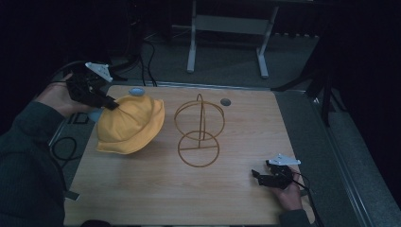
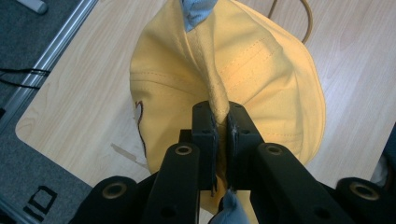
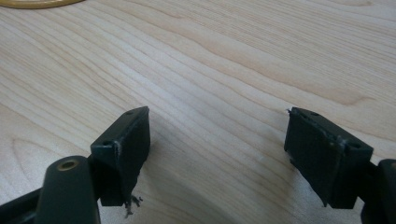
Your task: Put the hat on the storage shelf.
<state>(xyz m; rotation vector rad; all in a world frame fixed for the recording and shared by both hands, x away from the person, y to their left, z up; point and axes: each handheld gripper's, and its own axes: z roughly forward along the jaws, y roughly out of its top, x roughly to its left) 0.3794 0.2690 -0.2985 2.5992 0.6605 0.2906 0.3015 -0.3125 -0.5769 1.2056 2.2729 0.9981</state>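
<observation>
Hat work is in its early part, as I judge it. At the left of the high view the left gripper [image 1: 111,105] has its jaws closed tight on a fold of the yellow hat [image 1: 130,125], near the top of the crown. In the left gripper view the two black pads [image 2: 205,128] pinch a raised ridge of the cloth between them, and the rest of the hat hangs below over the wooden table [image 2: 79,98]. A light blue thing [image 2: 196,10] shows at the far edge of the hat; what it is, I cannot tell. The brim at the near side seems to touch the table, so the hat looks partly lifted, not fully in the air.

In the middle stands a wire stand [image 1: 199,130], made of a round base ring, a thin post and an upright ring on top. It is empty, and the hat is just beside it on the left, apart from it.

At the right, the right gripper [image 1: 257,176] rests low near the table edge. In the right gripper view its jaws stand wide apart over bare wood and hold nothing.

So the grasp is done. What is left, I think, is to carry the hat over and set it on the stand.
</observation>
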